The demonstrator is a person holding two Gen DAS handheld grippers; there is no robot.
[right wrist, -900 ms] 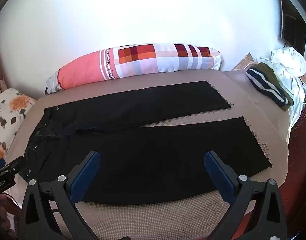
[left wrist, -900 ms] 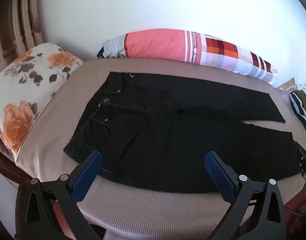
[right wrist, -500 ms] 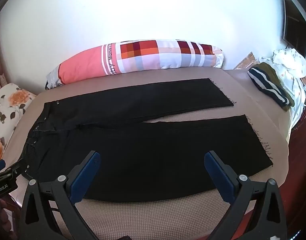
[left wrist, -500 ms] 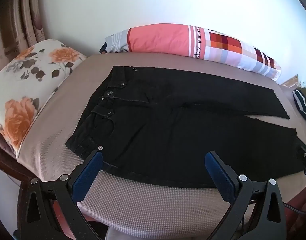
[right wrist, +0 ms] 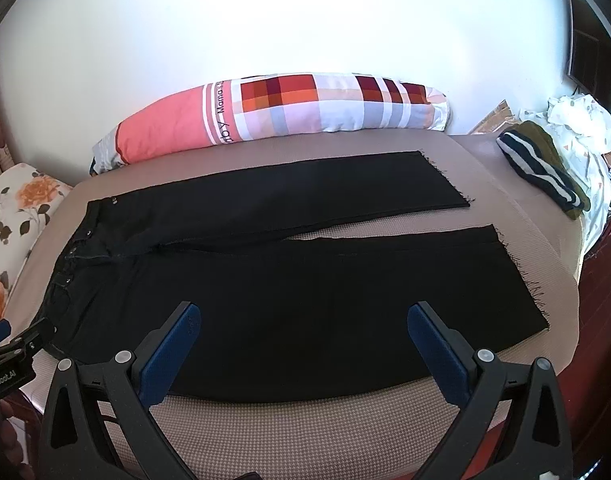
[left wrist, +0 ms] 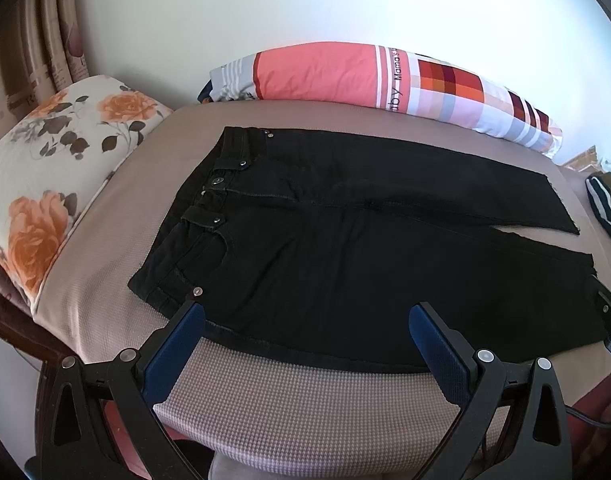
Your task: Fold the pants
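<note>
Black pants (left wrist: 345, 240) lie flat on the bed, waistband (left wrist: 201, 208) to the left, both legs stretched to the right with a narrow gap between them. In the right wrist view the pants (right wrist: 305, 288) fill the middle, frayed hems at the right. My left gripper (left wrist: 305, 320) is open and empty, above the near edge of the pants by the waist. My right gripper (right wrist: 301, 320) is open and empty, above the near leg. The left gripper's tip also shows in the right wrist view (right wrist: 9, 344).
The bed (left wrist: 305, 400) has a beige textured cover. A long pink and checked bolster (right wrist: 281, 116) lies along the wall. A floral pillow (left wrist: 61, 176) sits at the left end. Striped folded clothes (right wrist: 541, 168) and white laundry (right wrist: 577, 120) lie at the right end.
Both grippers have moved slightly forward and lower toward the pants. Both stay open. The pants have not moved.
</note>
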